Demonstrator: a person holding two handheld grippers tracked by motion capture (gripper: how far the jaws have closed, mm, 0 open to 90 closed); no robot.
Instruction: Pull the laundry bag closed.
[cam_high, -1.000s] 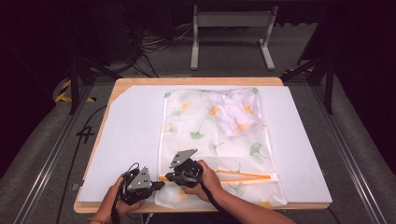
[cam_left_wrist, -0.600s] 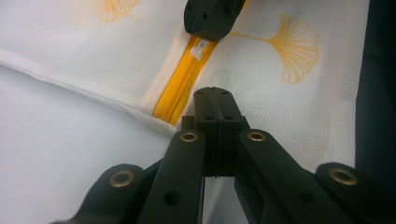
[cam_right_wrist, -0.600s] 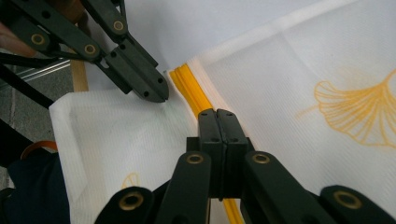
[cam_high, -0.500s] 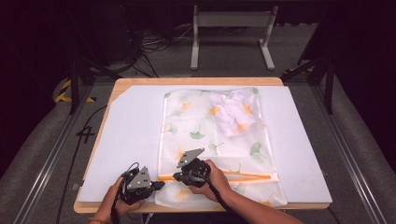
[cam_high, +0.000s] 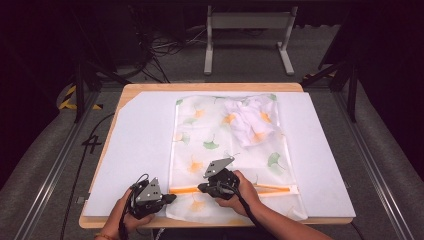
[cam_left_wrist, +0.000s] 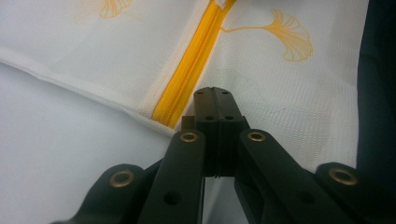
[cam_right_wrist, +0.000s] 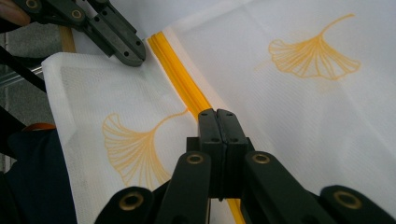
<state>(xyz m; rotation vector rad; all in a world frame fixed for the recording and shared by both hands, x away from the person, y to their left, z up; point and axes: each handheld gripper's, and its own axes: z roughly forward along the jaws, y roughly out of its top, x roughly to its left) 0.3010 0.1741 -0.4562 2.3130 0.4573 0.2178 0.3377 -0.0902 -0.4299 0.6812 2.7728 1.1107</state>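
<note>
High view: your left gripper and right gripper, jaws pressed together, sit at the mesh bag's orange zipper.

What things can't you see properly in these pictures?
- Zipper pull: in the right gripper view, the right hand-held gripper covers part of the orange zipper.
- White bundle inside the mesh bag: high view, too small and veiled to identify.
- Bag's near edge: high view, hidden by the hands.

Left black two-jaw gripper sits at the near left edge, jaws pressed together, held in a hand. Right black two-jaw gripper just right of it, jaws also closed, forearm entering from the near right.
</note>
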